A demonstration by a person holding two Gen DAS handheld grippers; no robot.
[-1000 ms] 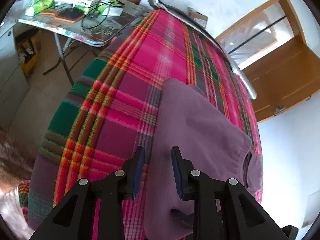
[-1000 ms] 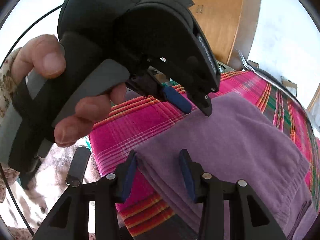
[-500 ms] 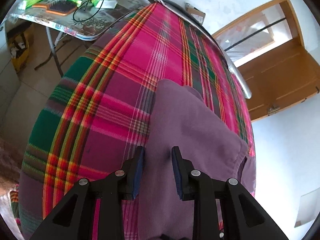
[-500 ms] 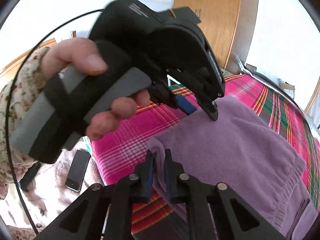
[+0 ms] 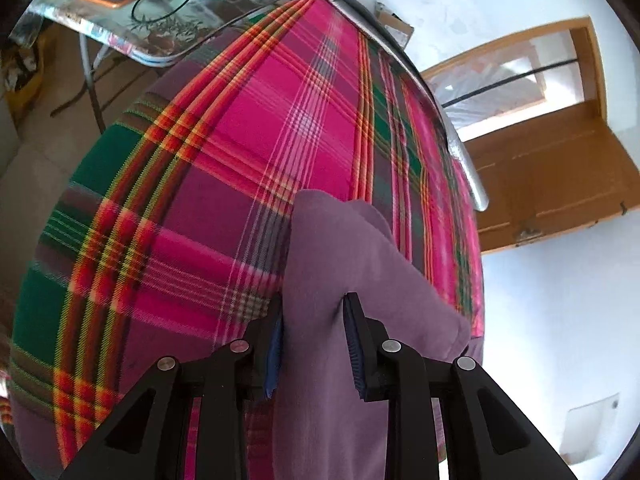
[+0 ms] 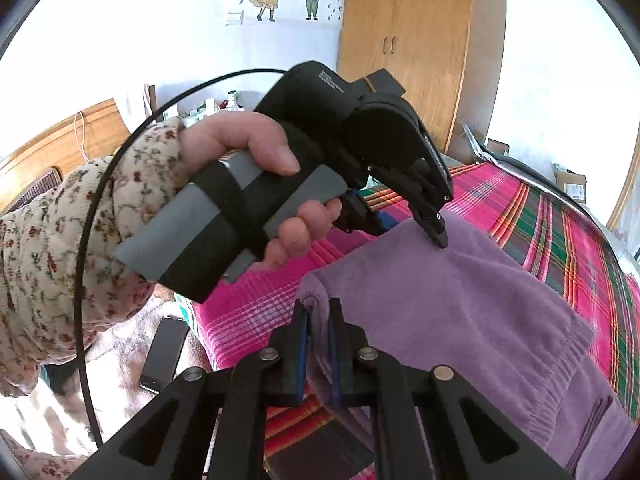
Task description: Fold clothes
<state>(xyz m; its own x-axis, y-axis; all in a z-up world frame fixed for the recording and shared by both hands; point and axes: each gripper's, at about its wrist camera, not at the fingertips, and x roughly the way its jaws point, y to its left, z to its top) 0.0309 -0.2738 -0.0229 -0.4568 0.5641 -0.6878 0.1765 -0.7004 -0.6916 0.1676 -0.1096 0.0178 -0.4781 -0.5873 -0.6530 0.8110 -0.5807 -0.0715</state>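
A folded purple garment (image 5: 340,248) (image 6: 460,320) lies on a bed covered with a pink, green and orange plaid blanket (image 5: 240,160) (image 6: 540,208). My right gripper (image 6: 318,308) is shut on the garment's near corner, which bunches up between the blue pads and stands lifted off the blanket. My left gripper (image 5: 314,312) straddles the garment's other edge. Its jaws stand half apart and the thick fold fills the gap. In the right wrist view a hand (image 6: 248,148) in a floral sleeve holds the left gripper (image 6: 414,230), with one fingertip (image 6: 440,240) resting on top of the cloth.
A folding table (image 5: 160,32) with a hairbrush and cables stands past the bed's far left corner. A metal rail (image 5: 460,152) runs along the bed's right side, with a wooden door (image 5: 560,168) behind. A phone (image 6: 164,354) lies below the bed's edge. A wardrobe (image 6: 408,40) stands at the back.
My right gripper went from open to shut on the garment's corner and raised it slightly. My left gripper slid forward, jaws unchanged, so the cloth's edge now sits between them.
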